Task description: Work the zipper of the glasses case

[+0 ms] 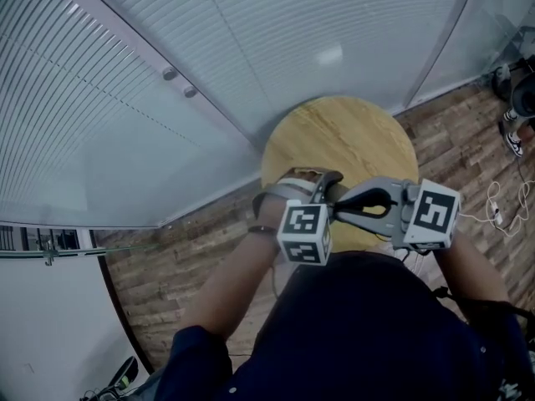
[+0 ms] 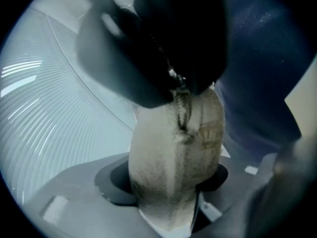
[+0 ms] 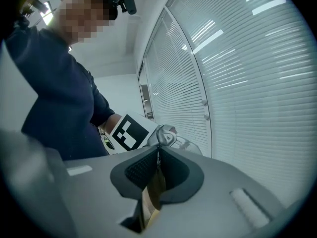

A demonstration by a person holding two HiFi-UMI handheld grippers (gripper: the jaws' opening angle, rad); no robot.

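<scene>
The beige fabric glasses case (image 2: 171,152) stands upright between the jaws of my left gripper (image 2: 168,182), which is shut on its lower body. Its dark zipper (image 2: 182,114) runs up the front to a small metal pull (image 2: 175,77). My right gripper (image 3: 158,152) is shut, with a thin tan strip (image 3: 152,195) showing between its pads; in the left gripper view its dark jaws pinch that pull from above. In the head view the left gripper (image 1: 322,182) and the right gripper (image 1: 338,205) meet over the near edge of the table, and the case is hidden there.
A round wooden table (image 1: 343,132) stands just ahead, against a curved glass wall with blinds (image 1: 251,40). The floor (image 1: 468,132) is wood plank. White cables (image 1: 497,211) lie on it at the right. The person's dark sleeve fills the bottom.
</scene>
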